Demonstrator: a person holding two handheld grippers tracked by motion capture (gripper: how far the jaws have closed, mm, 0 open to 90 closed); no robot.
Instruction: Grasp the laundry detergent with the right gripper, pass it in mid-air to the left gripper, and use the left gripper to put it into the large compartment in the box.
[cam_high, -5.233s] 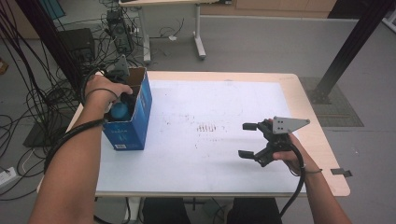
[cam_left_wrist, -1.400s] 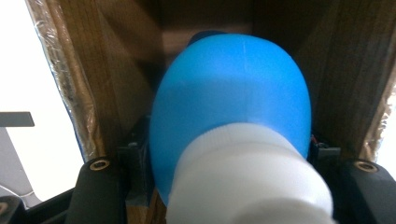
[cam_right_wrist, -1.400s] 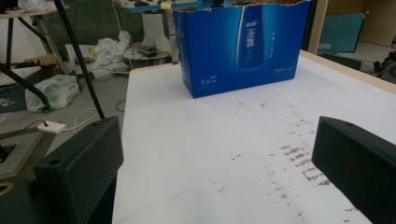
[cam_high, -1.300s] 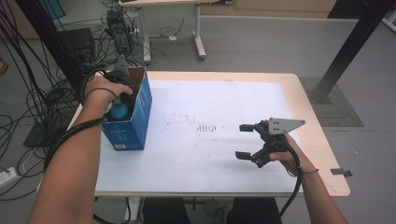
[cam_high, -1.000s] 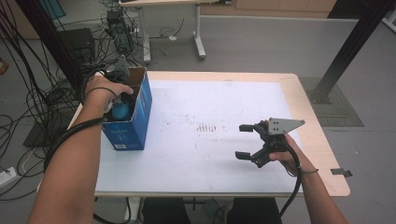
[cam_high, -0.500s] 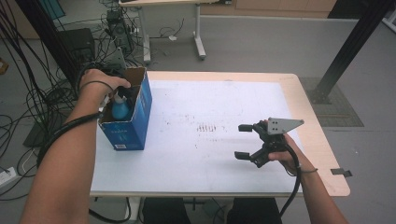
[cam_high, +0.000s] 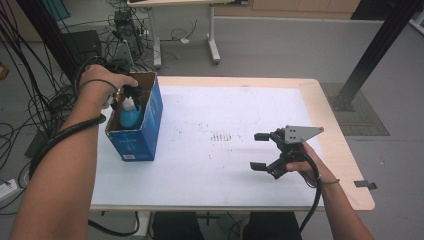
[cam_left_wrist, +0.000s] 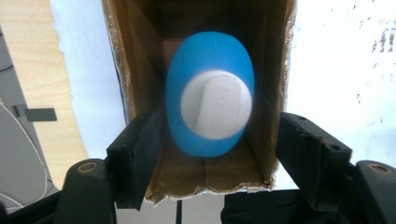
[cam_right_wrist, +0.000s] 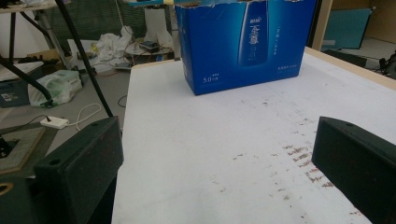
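Blue bottle (cam_left_wrist: 210, 93) inside open box (cam_high: 145, 127)

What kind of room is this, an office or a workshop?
Probably a lab or workshop: loose cables and equipment crowd the bare floor, and a plain work table holds little beyond a blue carton.

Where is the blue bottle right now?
The blue bottle stands upright inside the open blue box at the table's left edge in the high view, directly beneath the left claw.
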